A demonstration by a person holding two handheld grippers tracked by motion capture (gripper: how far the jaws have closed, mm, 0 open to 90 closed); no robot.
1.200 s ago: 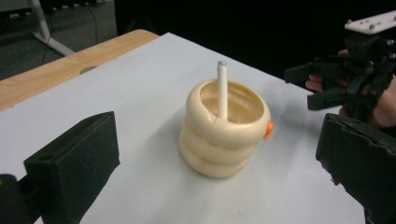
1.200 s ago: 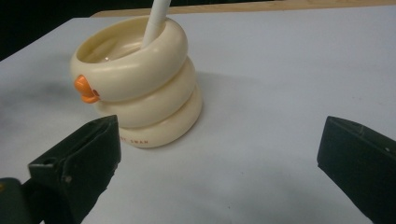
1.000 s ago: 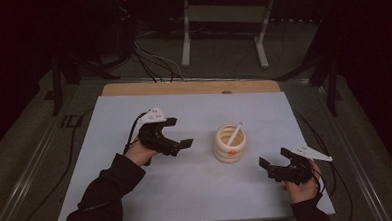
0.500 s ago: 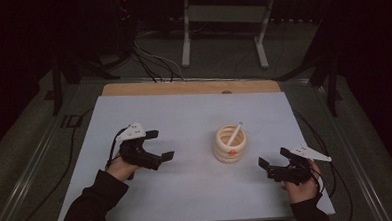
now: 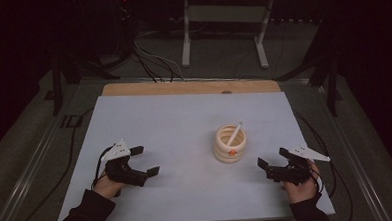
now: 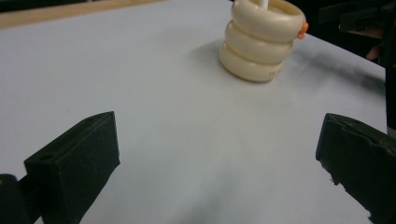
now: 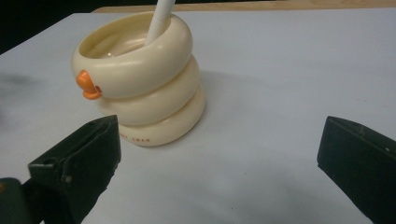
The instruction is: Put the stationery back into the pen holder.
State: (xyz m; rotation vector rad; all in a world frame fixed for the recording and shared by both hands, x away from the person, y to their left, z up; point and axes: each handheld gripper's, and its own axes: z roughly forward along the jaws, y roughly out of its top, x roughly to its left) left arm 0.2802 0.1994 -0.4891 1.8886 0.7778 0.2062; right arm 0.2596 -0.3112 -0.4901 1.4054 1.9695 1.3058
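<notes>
— Tongs first: how do they stand?
— Both spread wide, holding nothing. Left tongs rest near the worktop's front-left corner, right tongs near its front-right.
— And the cup?
— Right of the middle, nearer the right tongs, upright, with a white stick leaning inside.
— How would it handle?
— Looks stiff, glossy, probably slippery and light. I'd grip across a groove between its rings, below the orange beak, so it can't tip.
</notes>
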